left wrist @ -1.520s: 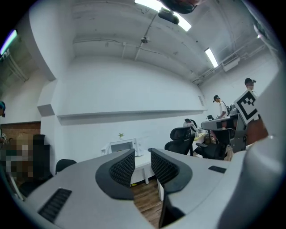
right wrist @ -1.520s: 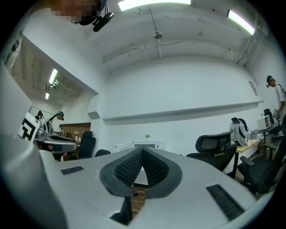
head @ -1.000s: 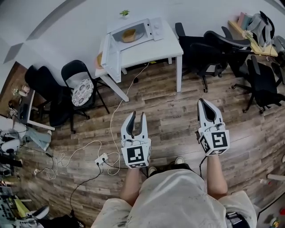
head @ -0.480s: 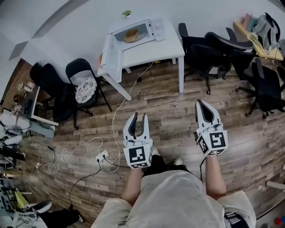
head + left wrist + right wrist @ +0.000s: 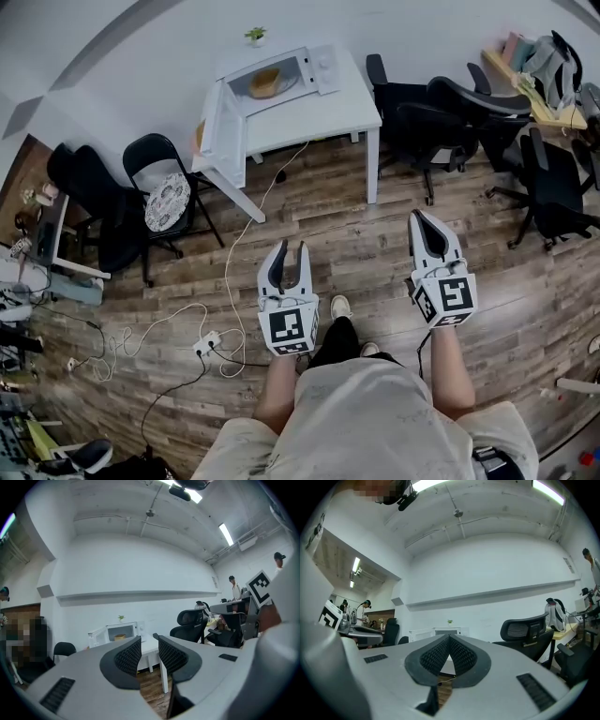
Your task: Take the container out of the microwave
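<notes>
A white microwave [image 5: 281, 73] stands on a white table [image 5: 319, 105] by the far wall, its door [image 5: 218, 128] swung open to the left. Inside it sits a tan container [image 5: 265, 82], which also shows small in the left gripper view as the container [image 5: 119, 638]. Both grippers are held over the wooden floor, well short of the table. My left gripper [image 5: 288, 251] is open with nothing between its jaws. My right gripper [image 5: 421, 218] is shut and empty, its jaws meeting at the tips.
A black folding chair [image 5: 164, 192] with a patterned cushion stands left of the table. Black office chairs [image 5: 441, 108] crowd the right side. A white cable [image 5: 239, 253] runs from the table to a power strip [image 5: 208, 343] on the floor. A small plant [image 5: 255, 36] sits behind the microwave.
The view has shifted slightly as the person walks toward the table. Both grippers keep the same pose, left open and right shut.
</notes>
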`<state>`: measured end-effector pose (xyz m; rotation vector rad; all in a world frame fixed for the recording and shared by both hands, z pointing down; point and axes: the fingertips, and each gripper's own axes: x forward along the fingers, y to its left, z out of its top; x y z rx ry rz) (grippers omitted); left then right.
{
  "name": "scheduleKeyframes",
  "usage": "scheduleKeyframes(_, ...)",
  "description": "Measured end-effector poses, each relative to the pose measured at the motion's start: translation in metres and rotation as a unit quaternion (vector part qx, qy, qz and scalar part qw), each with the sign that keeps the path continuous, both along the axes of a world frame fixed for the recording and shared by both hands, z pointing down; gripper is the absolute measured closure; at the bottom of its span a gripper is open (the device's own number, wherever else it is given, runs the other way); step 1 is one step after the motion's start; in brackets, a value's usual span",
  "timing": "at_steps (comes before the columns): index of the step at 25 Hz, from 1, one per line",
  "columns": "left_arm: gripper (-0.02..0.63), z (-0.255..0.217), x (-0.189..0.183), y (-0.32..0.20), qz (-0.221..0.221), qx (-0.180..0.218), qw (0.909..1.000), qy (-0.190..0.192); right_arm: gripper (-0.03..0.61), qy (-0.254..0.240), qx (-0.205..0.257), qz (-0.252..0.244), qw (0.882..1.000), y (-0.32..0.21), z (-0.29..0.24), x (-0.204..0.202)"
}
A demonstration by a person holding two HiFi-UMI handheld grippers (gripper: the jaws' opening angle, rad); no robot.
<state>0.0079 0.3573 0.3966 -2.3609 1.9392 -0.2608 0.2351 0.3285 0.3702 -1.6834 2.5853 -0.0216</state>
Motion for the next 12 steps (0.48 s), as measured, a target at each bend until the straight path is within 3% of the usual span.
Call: scheduleKeyframes(12, 0.494, -0.001, -0.06, -0.106, -0.014, 0.014, 0.9997, 0.013, 0.565, 0.044, 0.002, -0.019, 0.999, -0.102, -0.01, -0.068)
